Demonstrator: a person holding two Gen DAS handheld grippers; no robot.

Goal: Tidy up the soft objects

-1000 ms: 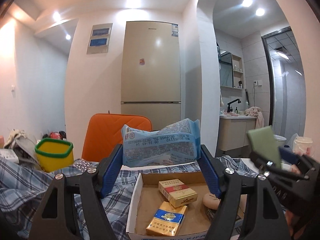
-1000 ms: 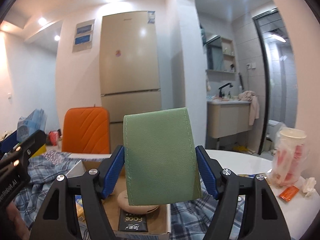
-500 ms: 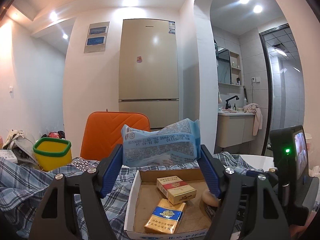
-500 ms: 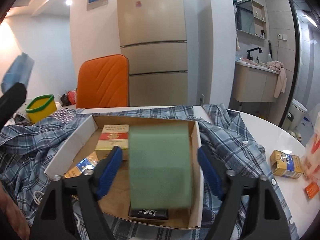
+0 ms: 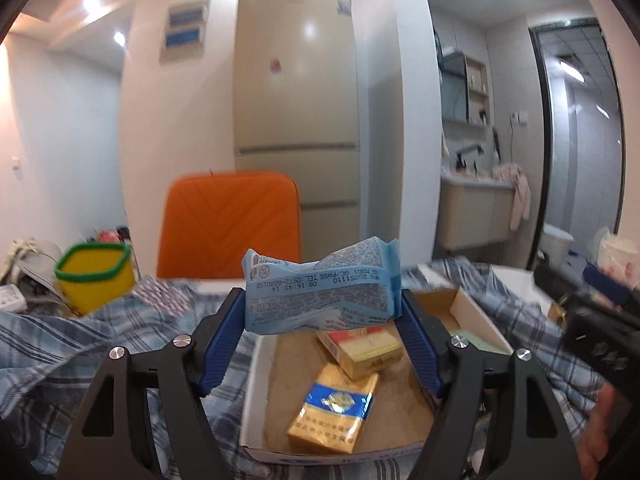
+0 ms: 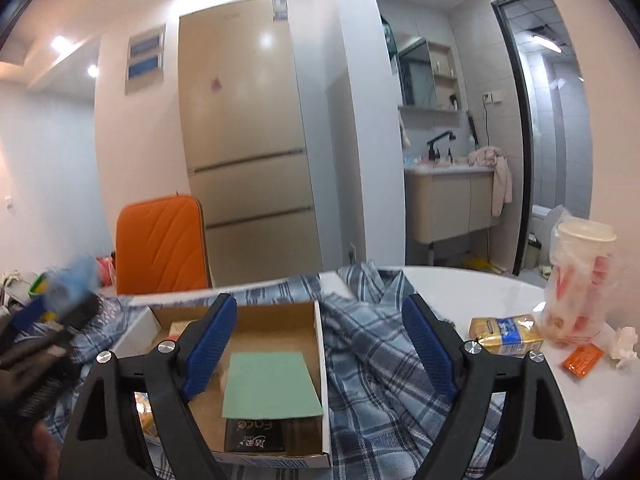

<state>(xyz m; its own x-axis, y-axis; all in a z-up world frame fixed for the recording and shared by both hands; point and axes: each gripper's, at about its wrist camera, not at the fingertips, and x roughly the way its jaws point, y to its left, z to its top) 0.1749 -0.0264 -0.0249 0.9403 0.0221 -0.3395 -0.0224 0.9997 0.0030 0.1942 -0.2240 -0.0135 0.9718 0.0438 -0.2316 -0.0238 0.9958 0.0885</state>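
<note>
Tissue pack (image 5: 320,288), light, soft and crinkly, pinched at its two ends by my left fingers (image 5: 322,336) above the cardboard box (image 5: 256,364); my right fingers (image 6: 320,344), just opened, stand wide and empty over the green pad (image 6: 272,384) inside.

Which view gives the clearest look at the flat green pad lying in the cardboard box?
The right wrist view: the flat green pad lies in full sight in the cardboard box, over a black packet. The left wrist view shows only a pale green sliver at the box's right wall, behind the tong finger.
</note>
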